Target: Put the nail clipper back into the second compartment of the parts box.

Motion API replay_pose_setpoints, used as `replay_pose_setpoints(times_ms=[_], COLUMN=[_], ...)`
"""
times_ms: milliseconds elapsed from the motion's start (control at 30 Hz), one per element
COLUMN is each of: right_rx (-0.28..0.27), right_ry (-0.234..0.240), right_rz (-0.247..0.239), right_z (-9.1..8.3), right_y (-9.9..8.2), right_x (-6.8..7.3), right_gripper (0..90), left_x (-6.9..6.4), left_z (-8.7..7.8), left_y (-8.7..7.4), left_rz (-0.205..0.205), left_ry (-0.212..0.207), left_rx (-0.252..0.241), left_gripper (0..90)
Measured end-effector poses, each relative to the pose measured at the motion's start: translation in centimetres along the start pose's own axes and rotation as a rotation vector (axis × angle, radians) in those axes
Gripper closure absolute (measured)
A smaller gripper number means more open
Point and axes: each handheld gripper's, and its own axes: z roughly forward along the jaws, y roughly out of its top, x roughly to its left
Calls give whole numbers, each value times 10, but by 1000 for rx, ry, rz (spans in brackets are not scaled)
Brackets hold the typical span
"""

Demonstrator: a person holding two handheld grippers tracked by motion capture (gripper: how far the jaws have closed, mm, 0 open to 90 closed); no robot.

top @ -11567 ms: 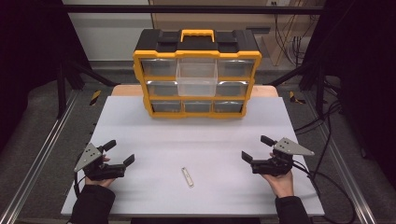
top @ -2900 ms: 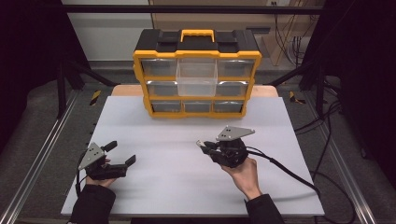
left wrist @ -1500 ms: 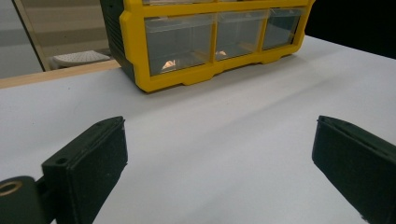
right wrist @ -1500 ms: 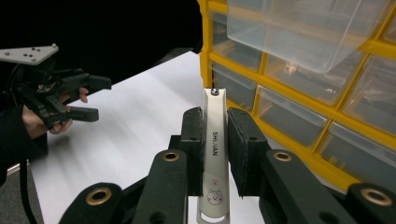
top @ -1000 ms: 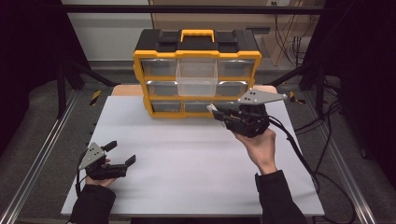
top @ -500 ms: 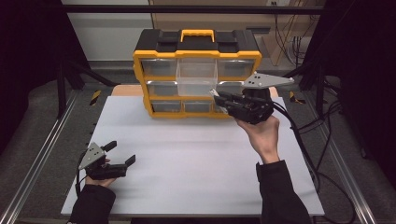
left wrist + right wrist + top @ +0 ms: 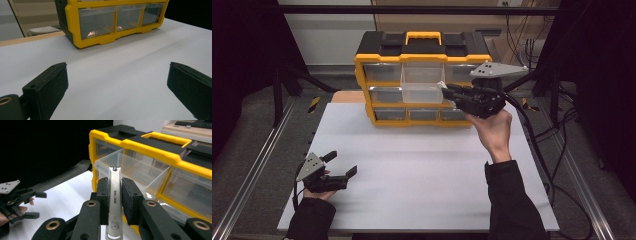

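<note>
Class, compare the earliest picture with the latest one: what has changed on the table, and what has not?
The right hand-held gripper picked up the nail clipper from the table and carried it up to the organizer's open drawer. The left hand-held gripper stayed open in place.

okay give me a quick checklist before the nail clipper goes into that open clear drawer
1. Grip: right gripper shut on the nail clipper, pads on both sides: ok.
2. Drawer: the clear drawer in the top middle of the yellow organizer is pulled out: ok.
3. Drawer contents: looks empty in the right gripper view, though the bottom is partly hidden: cannot tell.
4. Alignment: the clipper tip points at the drawer's front rim but is not yet over the opening: not ok.
5. Left gripper: open, resting on the white table, well away from the organizer: ok.
</note>
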Motion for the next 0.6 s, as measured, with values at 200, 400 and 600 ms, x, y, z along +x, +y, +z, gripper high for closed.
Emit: replay_pose_setpoints(times_ms=[200, 400, 600], right_rx=[4, 4, 6], right_ry=[-15, -25, -32], right_rz=[-5, -9, -9], right_z=[6, 13, 20], right_y=[9, 17, 27], right_x=[-5, -8, -13], right_gripper=[775, 775, 775], left_x=[0, 0, 0], left_z=[0, 0, -1], left_y=[0, 0, 0], left_rz=[-1, 0, -1], left_ry=[1, 2, 3], left_rx=[-2, -2, -1], left_gripper=[32, 32, 32])
